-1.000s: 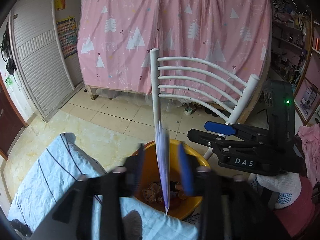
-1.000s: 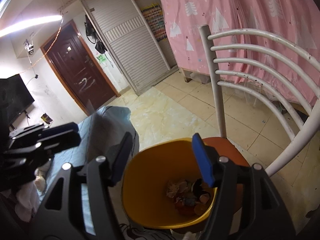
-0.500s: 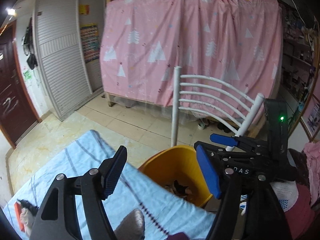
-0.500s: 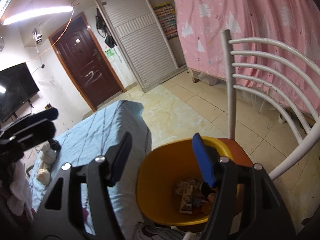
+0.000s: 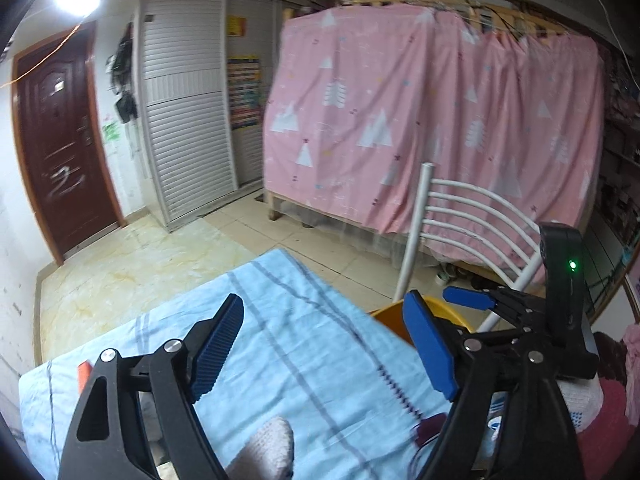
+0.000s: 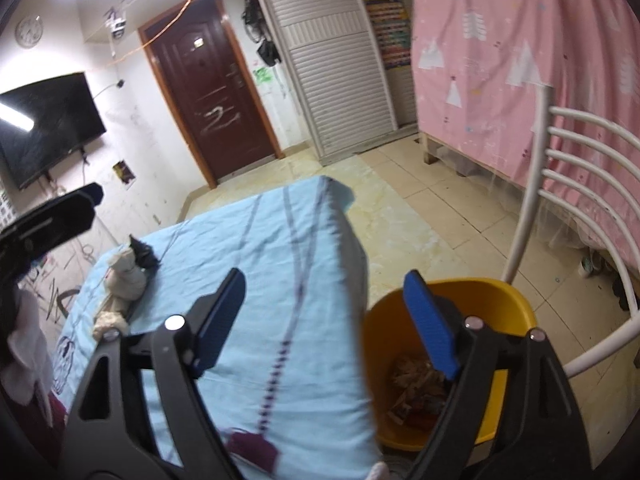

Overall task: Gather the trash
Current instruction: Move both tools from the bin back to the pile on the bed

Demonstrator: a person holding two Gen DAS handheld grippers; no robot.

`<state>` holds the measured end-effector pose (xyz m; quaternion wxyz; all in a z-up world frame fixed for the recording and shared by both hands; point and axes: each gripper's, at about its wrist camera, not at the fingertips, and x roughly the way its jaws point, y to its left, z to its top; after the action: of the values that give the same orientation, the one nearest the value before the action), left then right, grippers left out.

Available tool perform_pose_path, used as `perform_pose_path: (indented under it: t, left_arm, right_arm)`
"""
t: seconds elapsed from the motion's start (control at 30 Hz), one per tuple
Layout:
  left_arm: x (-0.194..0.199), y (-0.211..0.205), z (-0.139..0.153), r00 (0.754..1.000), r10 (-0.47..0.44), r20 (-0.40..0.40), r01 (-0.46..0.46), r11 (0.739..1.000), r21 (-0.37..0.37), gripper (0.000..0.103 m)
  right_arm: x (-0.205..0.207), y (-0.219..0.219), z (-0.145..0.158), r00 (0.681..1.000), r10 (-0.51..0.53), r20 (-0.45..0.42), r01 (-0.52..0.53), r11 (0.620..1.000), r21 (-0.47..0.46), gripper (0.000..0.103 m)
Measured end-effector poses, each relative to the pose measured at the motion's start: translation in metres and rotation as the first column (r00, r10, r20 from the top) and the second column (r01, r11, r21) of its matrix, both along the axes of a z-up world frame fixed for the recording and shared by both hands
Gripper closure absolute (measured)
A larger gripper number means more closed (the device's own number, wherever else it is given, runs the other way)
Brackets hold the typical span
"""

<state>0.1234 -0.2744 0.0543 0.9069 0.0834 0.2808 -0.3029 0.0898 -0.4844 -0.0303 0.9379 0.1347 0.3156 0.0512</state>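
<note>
Trash already fills the bottom of the yellow bin (image 6: 500,312) at four o'clock. Both the left gripper (image 5: 332,352) and right gripper (image 6: 332,320) hover empty, jaws apart, above the blue bedsheet (image 6: 280,240). Crumpled tissue (image 6: 124,272) at nine o'clock probably remains to collect.

Right gripper (image 6: 326,322) jaws spread wide, holding nothing, over the edge of the blue-sheeted bed (image 6: 256,248). Yellow bin (image 6: 508,308) on floor just beside the bed, wrappers (image 6: 416,384) inside. White chair (image 6: 560,168) behind the bin. Crumpled white wad (image 6: 122,276) on the sheet far left.
</note>
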Motion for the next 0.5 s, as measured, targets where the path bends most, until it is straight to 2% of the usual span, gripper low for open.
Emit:
perform_pose_path:
  t: [0.3, 0.5]
  left_arm:
    - [0.014, 0.075, 0.000, 0.992, 0.129, -0.010, -0.130, 0.991, -0.020, 0.027]
    - [0.027, 0.116, -0.003, 0.978, 0.205, -0.027, -0.205, 0.979, -0.017, 0.026]
  right_arm:
    - [0.014, 0.069, 0.008, 0.995, 0.102, -0.009, -0.102, 0.993, -0.050, 0.013]
    - [0.020, 0.114, 0.010, 0.983, 0.181, -0.029, -0.183, 0.980, -0.084, 0.011]
